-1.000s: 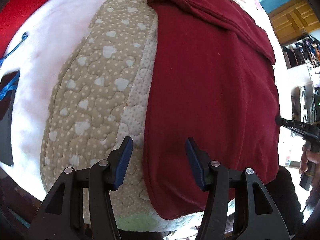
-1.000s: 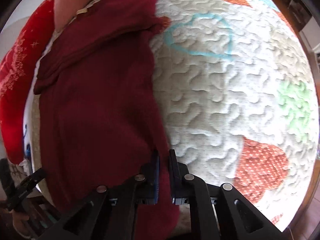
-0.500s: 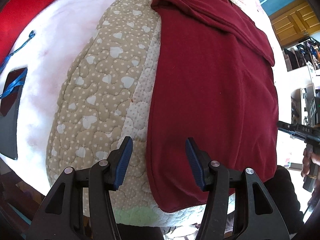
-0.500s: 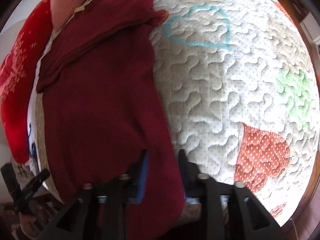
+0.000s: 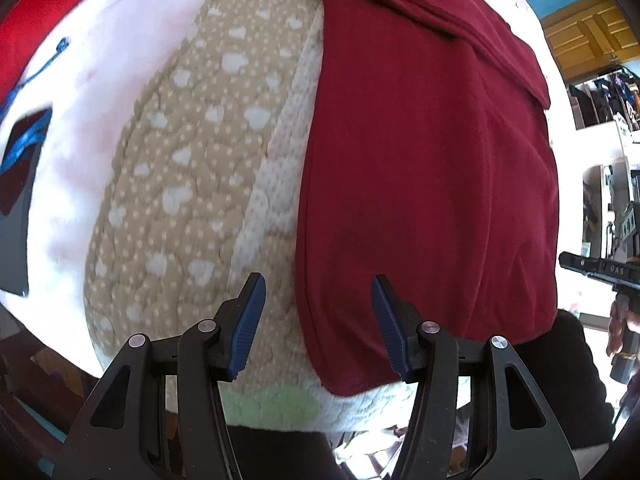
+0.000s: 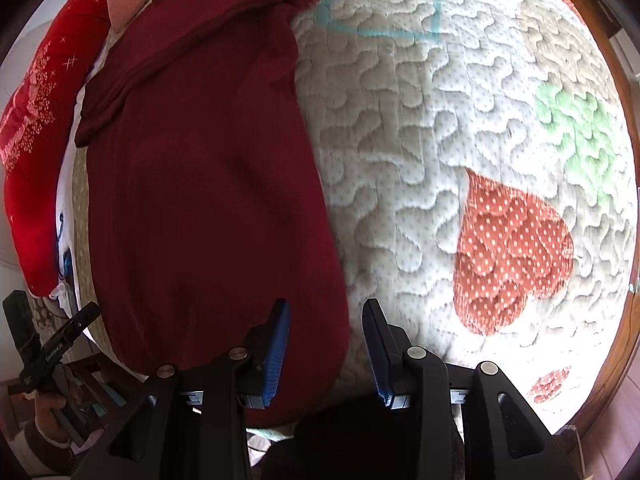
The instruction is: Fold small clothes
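- Dark red garment (image 5: 424,184) lies flat on the quilt (image 6: 460,152), long axis running away from me, near hem at the quilt's near edge; far end carries a folded-over band of the same cloth.
- Landmark: the orange dotted heart (image 6: 512,256) on the quilt. The garment's right edge sits well to the left of it, with bare quilt between.
- My left gripper (image 5: 318,320): jaws apart, holding nothing. They straddle the garment's left edge near the near corner, one pad over quilt, one over cloth.
- My right gripper (image 6: 325,354): jaws parted, nothing pinched. The garment's near right corner sits below the gap, pads off it.
- Handling judgement: thin knit, light, fully limp. It won't hold shape when lifted, it will sag and drag, and the quilt texture probably adds friction.
- Not fragile, not slippery; the ribbed pads should bite fine.
- Grip points: both near corners, pinching through all layers right at the hem so the stacked layers move together.
- Risk: catching only the top layer, or snagging the quilt with it.
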A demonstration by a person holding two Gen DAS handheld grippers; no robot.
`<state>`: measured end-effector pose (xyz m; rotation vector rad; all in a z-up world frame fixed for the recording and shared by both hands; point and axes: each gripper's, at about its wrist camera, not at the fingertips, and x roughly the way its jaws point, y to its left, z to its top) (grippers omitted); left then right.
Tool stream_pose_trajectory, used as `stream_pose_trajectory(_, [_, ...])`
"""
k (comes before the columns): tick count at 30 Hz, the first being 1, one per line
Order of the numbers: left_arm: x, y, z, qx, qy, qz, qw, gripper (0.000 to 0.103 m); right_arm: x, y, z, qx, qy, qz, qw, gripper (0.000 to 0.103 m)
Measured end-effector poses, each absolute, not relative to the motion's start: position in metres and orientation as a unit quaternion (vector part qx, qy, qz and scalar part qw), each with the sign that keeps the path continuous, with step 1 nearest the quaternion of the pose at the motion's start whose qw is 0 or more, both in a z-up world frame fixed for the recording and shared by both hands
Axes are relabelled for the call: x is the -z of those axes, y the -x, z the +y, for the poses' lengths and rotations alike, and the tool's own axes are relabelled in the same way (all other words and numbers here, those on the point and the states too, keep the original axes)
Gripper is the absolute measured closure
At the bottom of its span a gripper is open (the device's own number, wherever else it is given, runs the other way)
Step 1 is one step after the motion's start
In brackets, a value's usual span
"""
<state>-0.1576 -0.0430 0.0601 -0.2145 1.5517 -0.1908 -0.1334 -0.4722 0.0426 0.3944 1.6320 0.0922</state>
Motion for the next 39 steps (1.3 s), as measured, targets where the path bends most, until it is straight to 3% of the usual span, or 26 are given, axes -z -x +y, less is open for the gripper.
stream_pose_trajectory(3, [-0.054,0.165,-0.041,0.090,0.109,0.713,0.687,0.047,-0.042,0.146,-0.472,-0.040,-0.180,0.727,0.661,0.066])
stream_pose_trajectory(6, [-0.051,0.171,-0.040,0.096,0.133,0.722,0.672,0.040,-0.040,0.154,-0.475,-0.039,-0.182,0.733,0.654,0.065])
stream_pose_trajectory(18, [-0.037,0.171,-0.059,0.103,0.144,0.731,0.659,0.038,-0.009,0.176,-0.465,-0.089,-0.220,0.781,0.578,0.059])
stream_pose_trajectory(27, [-0.027,0.168,-0.102,0.108,0.107,0.738,0.658,0.014,0.000,0.183,-0.443,-0.110,-0.253,0.798,0.536,0.058])
stream_pose_trajectory(30, [-0.025,0.168,-0.117,0.108,0.075,0.739,0.660,0.015,-0.002,0.181,-0.431,-0.118,-0.245,0.787,0.553,0.062])
stream_pose_trajectory(31, [-0.027,0.169,-0.120,0.111,0.070,0.735,0.665,0.021,-0.004,0.180,-0.426,-0.122,-0.232,0.783,0.564,0.067])
stream_pose_trajectory(32, [-0.029,0.170,-0.124,0.110,0.067,0.732,0.669,0.042,-0.008,0.181,-0.420,-0.129,-0.219,0.776,0.577,0.077])
stream_pose_trajectory(33, [-0.032,0.171,-0.123,0.107,0.065,0.728,0.674,0.052,-0.012,0.179,-0.418,-0.133,-0.211,0.769,0.589,0.087])
stream_pose_trajectory(35, [-0.039,0.169,-0.118,0.114,0.089,0.725,0.674,0.086,-0.028,0.174,-0.418,-0.144,-0.207,0.746,0.616,0.090])
stream_pose_trajectory(39, [-0.055,0.165,-0.111,0.120,0.126,0.722,0.669,0.093,-0.056,0.167,-0.427,-0.155,-0.234,0.717,0.638,0.091])
